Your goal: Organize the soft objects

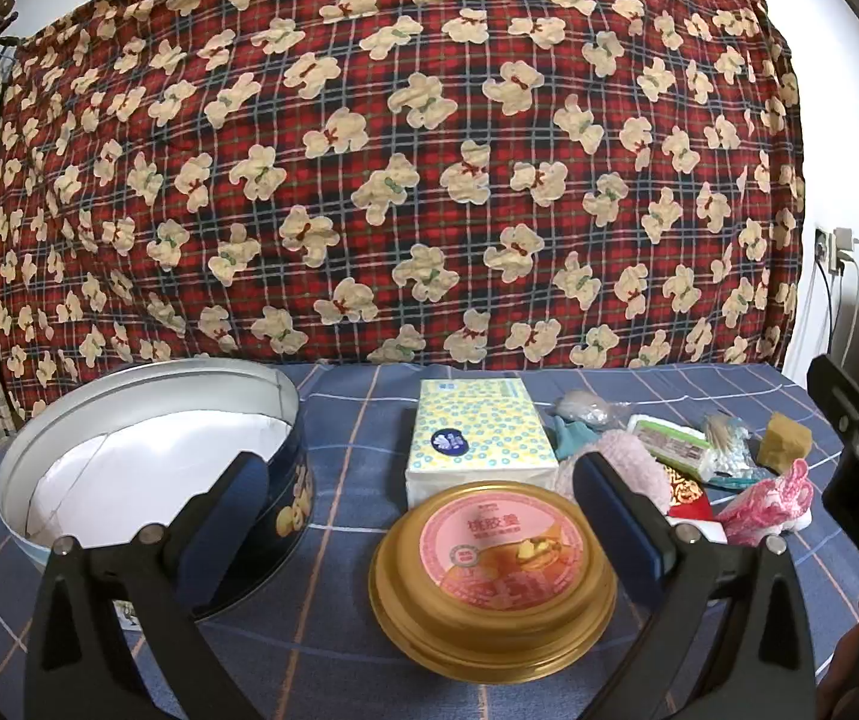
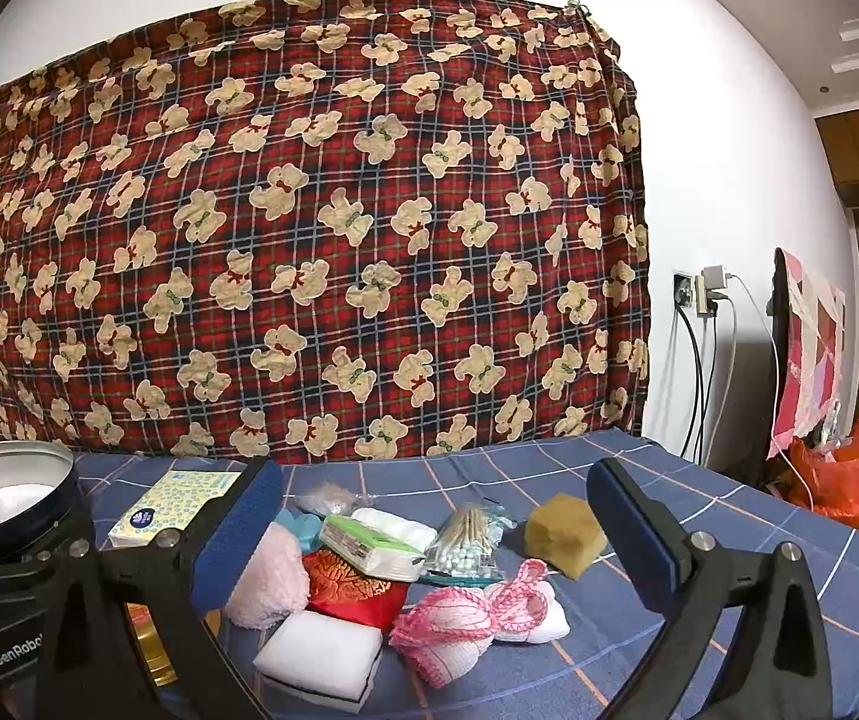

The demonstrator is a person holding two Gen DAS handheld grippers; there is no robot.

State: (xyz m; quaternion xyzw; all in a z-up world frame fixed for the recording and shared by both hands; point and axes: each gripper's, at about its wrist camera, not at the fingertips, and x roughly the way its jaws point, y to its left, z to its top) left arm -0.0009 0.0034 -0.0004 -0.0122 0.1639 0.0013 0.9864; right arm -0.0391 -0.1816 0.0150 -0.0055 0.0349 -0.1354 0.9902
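Blue-checked desk (image 2: 729,516) before us: our left claw (image 1: 423,516) gapes empty over the gold tin (image 1: 492,585), while the soft pile (image 2: 405,576) lies straight ahead of our wide-open, empty right claw (image 2: 435,531), the nearer one.

In the left wrist view, the pink fluffy cloth (image 1: 627,456) at centre right is half covered by a pad of the left tongs (image 1: 423,516), and the red pouch (image 1: 686,495) shows only a corner. The round tin (image 2: 15,504) is cut off at the left edge of the right wrist view. The gold lid (image 2: 150,642) at lower left there is mostly hidden behind the tongs' frame. Print on the tissue pack (image 2: 369,543) is too small to read
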